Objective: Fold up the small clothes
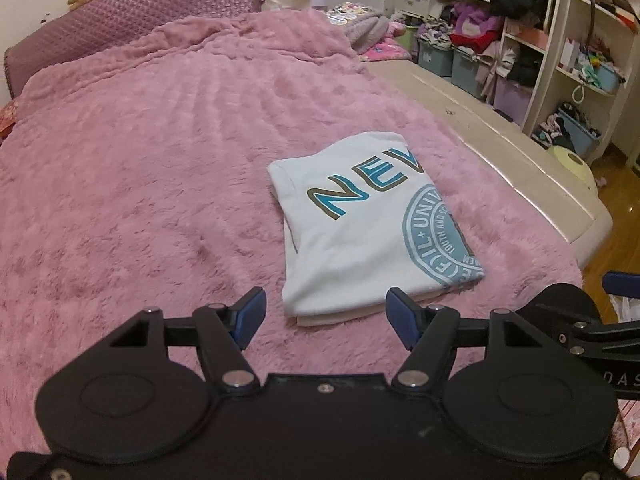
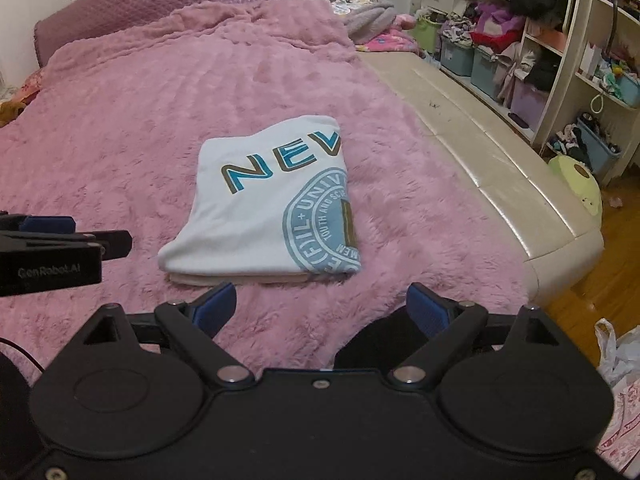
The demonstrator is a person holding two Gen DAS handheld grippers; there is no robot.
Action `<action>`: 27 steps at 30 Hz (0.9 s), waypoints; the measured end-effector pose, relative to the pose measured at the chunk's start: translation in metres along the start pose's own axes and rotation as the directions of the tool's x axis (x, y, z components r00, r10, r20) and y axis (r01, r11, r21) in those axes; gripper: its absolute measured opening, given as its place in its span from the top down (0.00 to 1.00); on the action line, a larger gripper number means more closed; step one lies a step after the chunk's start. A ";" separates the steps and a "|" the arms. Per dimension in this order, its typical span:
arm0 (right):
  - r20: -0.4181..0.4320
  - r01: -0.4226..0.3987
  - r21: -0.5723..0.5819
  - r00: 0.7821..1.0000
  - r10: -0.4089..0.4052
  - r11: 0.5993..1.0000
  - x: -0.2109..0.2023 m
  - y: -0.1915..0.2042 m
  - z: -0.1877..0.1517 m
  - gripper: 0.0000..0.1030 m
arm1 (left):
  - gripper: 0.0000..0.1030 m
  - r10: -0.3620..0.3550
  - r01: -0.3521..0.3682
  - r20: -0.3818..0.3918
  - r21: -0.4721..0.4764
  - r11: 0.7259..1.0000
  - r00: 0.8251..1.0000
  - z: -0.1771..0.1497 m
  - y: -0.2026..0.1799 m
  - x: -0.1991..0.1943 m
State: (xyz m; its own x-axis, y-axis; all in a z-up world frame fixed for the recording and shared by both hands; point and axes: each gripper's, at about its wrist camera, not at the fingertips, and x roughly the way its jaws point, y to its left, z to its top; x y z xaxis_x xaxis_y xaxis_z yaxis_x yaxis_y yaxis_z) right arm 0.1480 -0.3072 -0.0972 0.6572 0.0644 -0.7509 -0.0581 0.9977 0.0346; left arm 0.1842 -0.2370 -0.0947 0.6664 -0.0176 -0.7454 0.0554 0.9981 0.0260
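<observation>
Pink blanket (image 1: 140, 168); folded shirt (image 1: 360, 232), print cut by fold.

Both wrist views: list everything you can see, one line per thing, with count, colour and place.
T-shirt: one, white with blue and brown print, folded, on the blanket ahead of both grippers.
Blanket: one, pink and fluffy, covering the bed.
Headboard: one, purple and quilted, at the far end of the bed.
Bed frame: one, cream, bare along the right of the blanket.
Shelves: count unclear, white, along the right wall, crowded with clothes.
Storage bins: several, mostly blue, low on the shelves.
Floor: wooden, brown, far right.
Left hand-held gripper: one, black with blue pads, open, near the shirt's close edge.
Right hand-held gripper: one, black with blue pads, open, holding nothing.
</observation>
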 end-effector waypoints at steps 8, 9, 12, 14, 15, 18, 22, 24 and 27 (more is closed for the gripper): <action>0.004 0.018 -0.006 1.000 -0.018 1.000 -0.006 -0.001 -0.006 0.13 | 0.34 -0.040 0.039 -0.005 -0.012 0.999 0.999 -0.010 0.006 -0.014; 0.002 0.016 -0.006 1.000 -0.016 1.000 -0.006 -0.001 -0.006 0.13 | 0.34 -0.051 0.051 -0.004 -0.011 0.999 0.999 -0.012 0.008 -0.015; 0.001 -0.011 -0.041 1.000 0.011 0.999 -0.004 -0.004 -0.003 0.13 | 0.34 -0.086 0.086 -0.003 -0.024 0.996 0.996 -0.016 0.019 -0.017; 0.005 -0.025 -0.075 1.000 0.026 0.997 -0.003 -0.008 0.001 0.13 | 0.34 -0.080 0.080 -0.012 -0.033 0.996 0.997 -0.017 0.029 -0.017; 0.009 -0.017 -0.084 1.000 0.018 0.996 -0.003 -0.011 0.003 0.13 | 0.34 -0.068 0.067 -0.016 -0.044 0.997 0.998 -0.018 0.034 -0.016; 0.021 0.003 -0.084 1.000 -0.001 0.996 -0.004 -0.022 0.010 0.13 | 0.34 -0.044 0.042 -0.019 -0.080 0.996 0.999 -0.019 0.044 -0.017; 0.022 -0.010 -0.070 1.000 0.012 0.997 -0.002 -0.032 0.013 0.13 | 0.34 -0.036 0.034 -0.022 -0.095 0.995 0.999 -0.019 0.047 -0.016; 0.021 0.001 -0.072 1.000 0.000 0.997 0.000 -0.033 0.014 0.13 | 0.34 -0.036 0.034 -0.027 -0.085 0.996 0.999 -0.019 0.043 -0.014; 0.011 -0.008 -0.064 1.000 0.008 0.998 0.003 -0.035 0.012 0.13 | 0.34 -0.047 0.045 -0.034 -0.067 0.997 0.998 -0.018 0.035 -0.012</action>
State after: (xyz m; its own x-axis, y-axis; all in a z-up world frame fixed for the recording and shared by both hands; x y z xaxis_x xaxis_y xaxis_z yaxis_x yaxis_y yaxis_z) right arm 0.1610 -0.3414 -0.0926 0.6647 0.0730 -0.7436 -0.1110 0.9938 -0.0017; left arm 0.1646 -0.2005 -0.0973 0.6372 -0.0627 -0.7681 0.0356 0.9980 -0.0520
